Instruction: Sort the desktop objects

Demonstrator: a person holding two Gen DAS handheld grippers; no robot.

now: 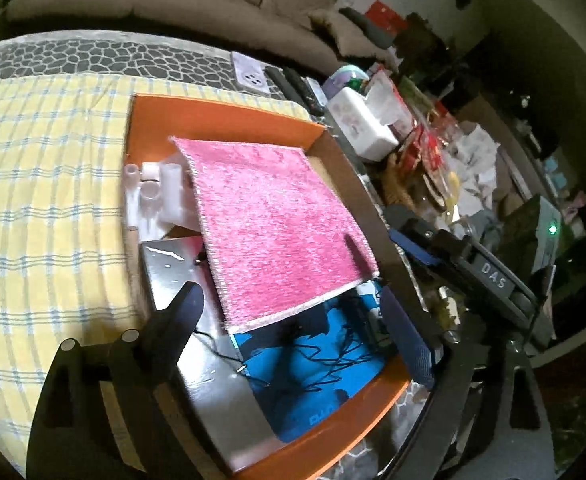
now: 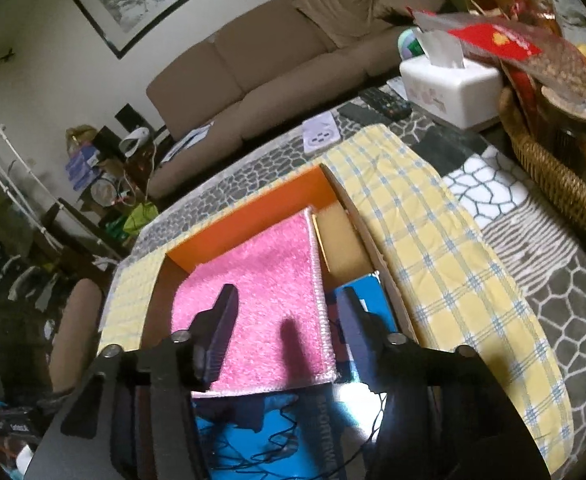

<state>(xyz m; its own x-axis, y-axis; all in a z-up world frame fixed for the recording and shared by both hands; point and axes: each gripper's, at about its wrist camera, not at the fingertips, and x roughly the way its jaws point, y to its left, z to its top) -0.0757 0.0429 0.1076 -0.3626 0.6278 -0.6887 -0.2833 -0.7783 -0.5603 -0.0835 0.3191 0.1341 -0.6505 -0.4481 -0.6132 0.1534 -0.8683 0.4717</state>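
An orange box sits on a yellow checked cloth. A pink towel lies flat over the things inside it. Beside the towel are white plastic tubes, a silver case and a blue packet with a black cable across it. My left gripper hangs open over the near end of the box, gripping nothing. My right gripper is open above the pink towel, its fingers on either side of the towel's near edge without pressing on it.
A white tissue box, remote controls and a white power strip lie beyond the box. A wicker basket stands at the right. A brown sofa runs behind the table. Clutter crowds the table's right side.
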